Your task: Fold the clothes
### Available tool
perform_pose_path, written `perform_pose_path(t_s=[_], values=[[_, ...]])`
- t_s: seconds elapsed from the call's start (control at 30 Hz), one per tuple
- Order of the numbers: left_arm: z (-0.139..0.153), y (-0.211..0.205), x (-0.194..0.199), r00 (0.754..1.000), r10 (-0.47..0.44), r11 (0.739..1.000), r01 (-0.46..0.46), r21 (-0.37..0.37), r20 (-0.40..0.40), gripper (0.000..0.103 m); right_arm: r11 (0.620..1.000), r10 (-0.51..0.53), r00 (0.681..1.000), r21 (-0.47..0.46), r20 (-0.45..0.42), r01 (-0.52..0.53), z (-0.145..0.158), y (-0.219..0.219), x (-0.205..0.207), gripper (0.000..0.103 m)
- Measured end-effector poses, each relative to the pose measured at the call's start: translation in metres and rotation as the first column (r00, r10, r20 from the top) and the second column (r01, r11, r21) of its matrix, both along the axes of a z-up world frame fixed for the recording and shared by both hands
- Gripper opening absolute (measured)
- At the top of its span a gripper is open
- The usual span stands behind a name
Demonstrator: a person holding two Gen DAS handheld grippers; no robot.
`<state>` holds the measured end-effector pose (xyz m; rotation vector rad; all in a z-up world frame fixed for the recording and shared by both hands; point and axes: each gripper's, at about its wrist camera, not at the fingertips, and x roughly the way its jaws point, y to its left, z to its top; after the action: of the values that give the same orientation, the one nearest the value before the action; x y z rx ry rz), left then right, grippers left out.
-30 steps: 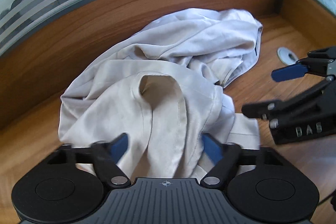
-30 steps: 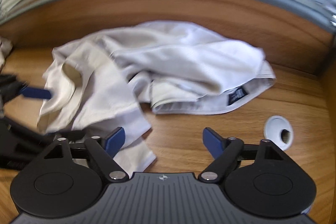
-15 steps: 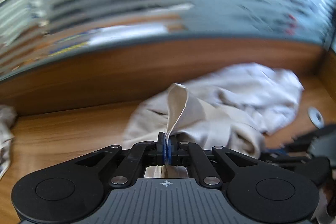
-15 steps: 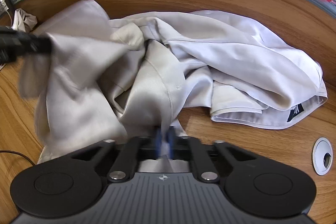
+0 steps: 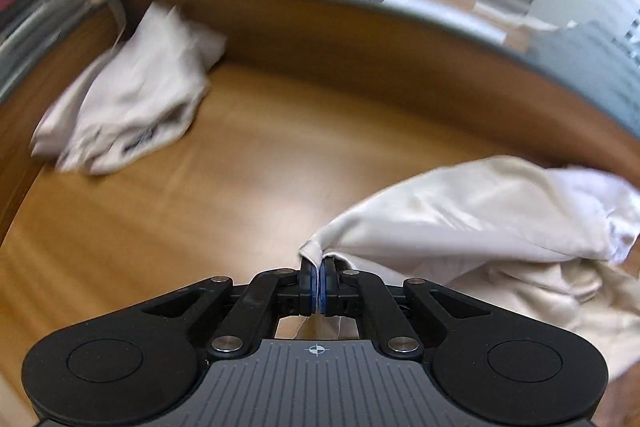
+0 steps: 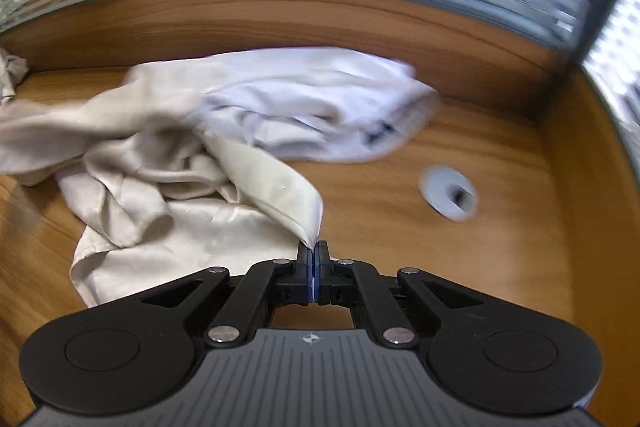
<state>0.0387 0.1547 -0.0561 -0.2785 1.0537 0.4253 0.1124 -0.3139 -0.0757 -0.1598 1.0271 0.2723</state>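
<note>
1. Cloth fills both of our views: a cream garment [image 6: 168,187] sprawls crumpled on the wooden desk [image 6: 440,267], with one edge pinched in each pair of jaws.
2. Our left gripper [image 5: 319,281] is clenched on a corner of the cream garment [image 5: 480,219]; the fabric runs from between the blue pads up and away to the right, lifted off the desk [image 5: 240,187].
3. Our right gripper [image 6: 313,267] is clamped on a folded hem of the same garment, which rises from the jaws and stretches leftward into the heap.
4. Behind the heap, in the right view, a whiter garment [image 6: 320,107] with a dark label lies against the desk's back panel.
5. In the left view another white bundle [image 5: 132,99] sits in the far left corner, well apart from our jaws.
6. A round grommet [image 6: 448,195] shows in the desk, right of the right jaws.
</note>
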Motion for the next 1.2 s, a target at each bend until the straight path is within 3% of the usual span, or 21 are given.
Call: perform_pose_path(t_s=[0.2,0.33,0.4,0.5,0.53,0.57,0.63,0.77,0.93,1.2], values=[[-0.013,0.004,-0.061,0.994,0.006,1.000,-0.006,0.004,-0.108,0.004,0.993,-0.103,0.993,-0.066,-0.057,0.099,0.008,-0.051,-0.054,0.001],[-0.013,-0.003,-0.085,0.992,-0.044,0.999,0.043,-0.012,-0.118,0.006,0.984,-0.161,0.981,-0.093,-0.109,0.151,0.001,-0.080,-0.082,0.001],[-0.007,-0.008,-0.091,0.992,-0.086,0.996,0.082,-0.046,-0.096,0.015,0.986,-0.161,0.978,-0.074,-0.131,0.153,-0.001,-0.086,-0.093,0.002],[0.006,-0.026,-0.088,0.980,-0.194,0.980,0.192,-0.052,-0.037,0.043,0.991,-0.135,0.980,-0.044,-0.145,0.129,0.000,-0.087,-0.102,0.015],[0.011,-0.034,-0.085,0.970,-0.243,0.969,0.242,-0.042,-0.013,0.057,0.992,-0.121,0.983,-0.036,-0.139,0.118,0.002,-0.085,-0.106,0.032],[0.014,-0.045,-0.080,0.954,-0.300,0.953,0.300,-0.033,0.007,0.062,0.994,-0.107,0.986,-0.029,-0.128,0.104,0.004,-0.083,-0.110,0.050],[0.020,-0.066,-0.069,0.910,-0.412,0.911,0.413,-0.012,0.041,0.068,0.998,-0.067,0.992,-0.005,-0.108,0.067,0.003,-0.075,-0.106,0.063],[0.016,-0.110,-0.043,0.806,-0.589,0.805,0.591,-0.046,0.057,0.072,0.999,0.032,0.995,0.013,-0.092,-0.031,-0.003,-0.052,-0.099,0.063],[-0.004,-0.154,-0.025,0.693,-0.717,0.690,0.721,-0.072,0.075,0.078,0.991,0.132,0.988,0.024,-0.079,-0.130,-0.017,-0.018,-0.088,0.063],[-0.040,-0.215,-0.007,0.563,-0.823,0.560,0.826,-0.066,0.075,0.079,0.971,0.240,0.967,0.010,-0.082,-0.240,-0.050,0.027,-0.067,0.062]])
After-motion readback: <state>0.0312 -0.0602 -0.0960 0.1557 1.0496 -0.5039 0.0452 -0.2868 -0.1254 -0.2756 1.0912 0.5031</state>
